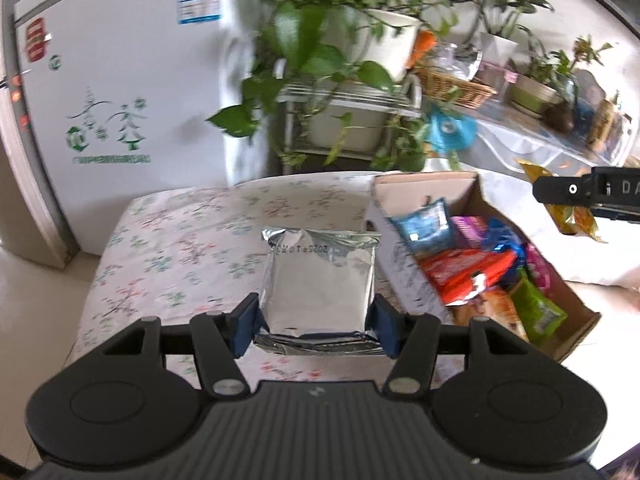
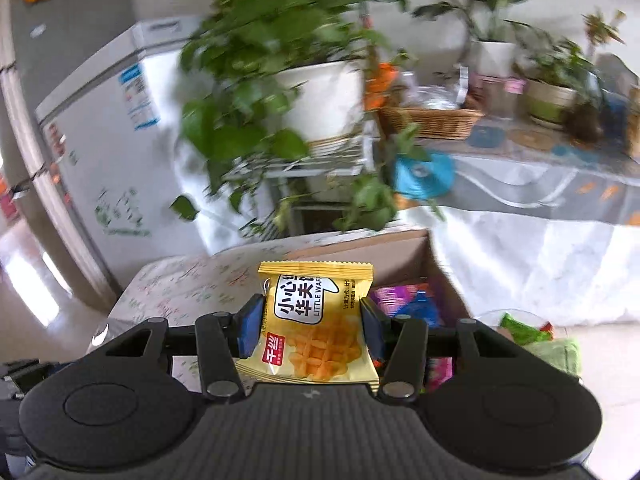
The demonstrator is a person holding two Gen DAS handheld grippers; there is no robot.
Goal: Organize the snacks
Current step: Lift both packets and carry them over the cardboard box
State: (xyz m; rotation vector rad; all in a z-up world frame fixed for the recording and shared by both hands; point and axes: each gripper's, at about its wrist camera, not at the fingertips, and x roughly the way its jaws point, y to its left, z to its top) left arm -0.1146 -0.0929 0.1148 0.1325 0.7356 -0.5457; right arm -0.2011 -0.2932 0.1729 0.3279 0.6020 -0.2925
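Tilting both claws downward, you carry one packet in each above the floral-clothed bench [image 1: 168,248]. Your left claw [image 1: 316,320] pinches a silver foil packet [image 1: 318,276] by its side edges, held level over the bench, left of the cardboard box [image 1: 404,268] of mixed snacks. Your right claw [image 2: 310,330] pinches a yellow waffle packet [image 2: 316,320], upright, near the box's near-left corner.
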